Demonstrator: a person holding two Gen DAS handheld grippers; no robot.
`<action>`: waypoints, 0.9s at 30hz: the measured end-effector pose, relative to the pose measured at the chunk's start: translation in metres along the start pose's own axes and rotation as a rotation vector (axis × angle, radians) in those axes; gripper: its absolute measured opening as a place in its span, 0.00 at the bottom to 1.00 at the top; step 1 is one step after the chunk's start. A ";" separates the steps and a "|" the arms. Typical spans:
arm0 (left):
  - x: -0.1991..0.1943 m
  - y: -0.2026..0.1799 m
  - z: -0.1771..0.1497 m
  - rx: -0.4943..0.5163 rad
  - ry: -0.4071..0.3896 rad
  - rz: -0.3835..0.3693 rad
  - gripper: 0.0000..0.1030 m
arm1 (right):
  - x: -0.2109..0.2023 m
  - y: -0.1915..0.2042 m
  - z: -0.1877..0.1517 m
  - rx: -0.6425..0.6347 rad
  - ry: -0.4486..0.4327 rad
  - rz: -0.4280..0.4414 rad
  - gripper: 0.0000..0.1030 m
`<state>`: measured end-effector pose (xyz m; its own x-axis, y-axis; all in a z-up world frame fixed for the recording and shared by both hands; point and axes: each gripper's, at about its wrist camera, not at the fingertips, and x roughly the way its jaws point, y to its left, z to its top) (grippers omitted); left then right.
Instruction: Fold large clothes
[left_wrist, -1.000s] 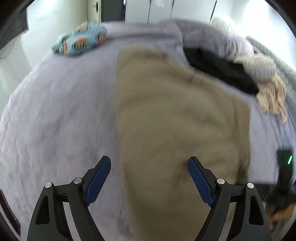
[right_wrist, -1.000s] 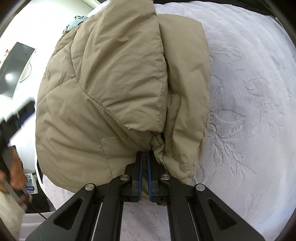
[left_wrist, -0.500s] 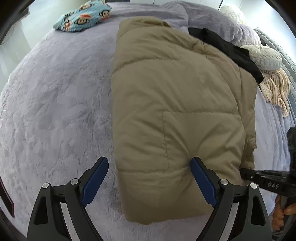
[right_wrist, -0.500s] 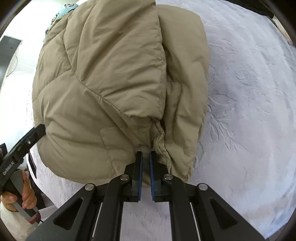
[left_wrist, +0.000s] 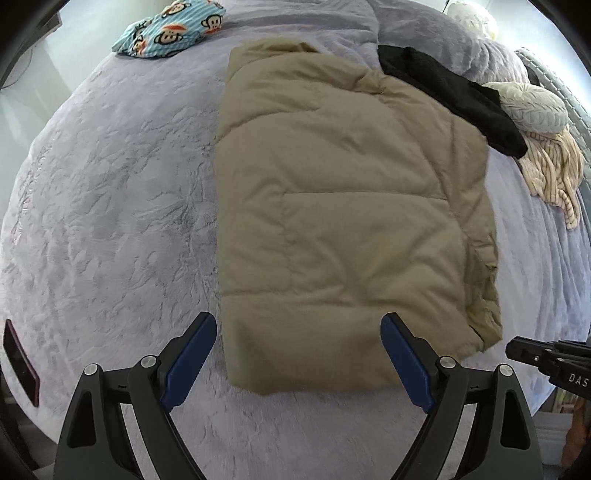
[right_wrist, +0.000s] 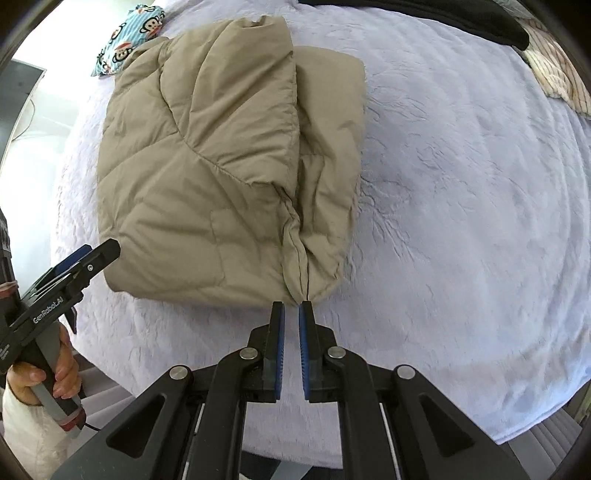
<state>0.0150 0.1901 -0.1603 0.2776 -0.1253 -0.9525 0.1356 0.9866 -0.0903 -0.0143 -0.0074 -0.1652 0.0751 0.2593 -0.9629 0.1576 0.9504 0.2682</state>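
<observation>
A tan puffer jacket (left_wrist: 351, 203) lies folded into a long block on the lilac bed (left_wrist: 110, 184). My left gripper (left_wrist: 297, 321) hangs open above the jacket's near end, its blue pads astride that end and clear of the cloth. In the right wrist view the jacket (right_wrist: 221, 166) shows a folded-over sleeve and a seam that runs down to its near hem. My right gripper (right_wrist: 291, 304) is just short of that hem, its jaws all but together with nothing between them. Each gripper shows in the other's view: the left gripper (right_wrist: 92, 258) and the tip of the right gripper (left_wrist: 535, 354).
A blue monkey-print cloth (left_wrist: 170, 29) lies at the bed's far left. A black garment (left_wrist: 454, 92), a grey knitted cushion (left_wrist: 535, 107) and a striped beige garment (left_wrist: 554, 166) lie at the far right. A person's hand (right_wrist: 55, 373) grips the left handle. The bed's edge runs close below.
Both grippers have risen and drawn back, so the jacket looks smaller. The right jaws have parted a crack and come off the hem they pinched. The left gripper stays wide.
</observation>
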 end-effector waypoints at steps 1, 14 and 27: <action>-0.004 -0.001 0.000 -0.002 -0.002 -0.002 0.89 | -0.002 0.002 -0.002 -0.001 -0.001 0.003 0.08; -0.025 0.006 -0.003 -0.014 0.009 0.020 0.89 | -0.009 0.042 0.002 -0.035 -0.012 0.008 0.08; 0.020 0.033 0.002 -0.019 0.087 0.051 0.89 | 0.020 0.041 0.023 0.076 -0.046 -0.040 0.08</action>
<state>0.0264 0.2198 -0.1819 0.2000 -0.0661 -0.9776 0.1050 0.9934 -0.0457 0.0163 0.0330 -0.1730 0.1124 0.2114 -0.9709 0.2352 0.9437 0.2327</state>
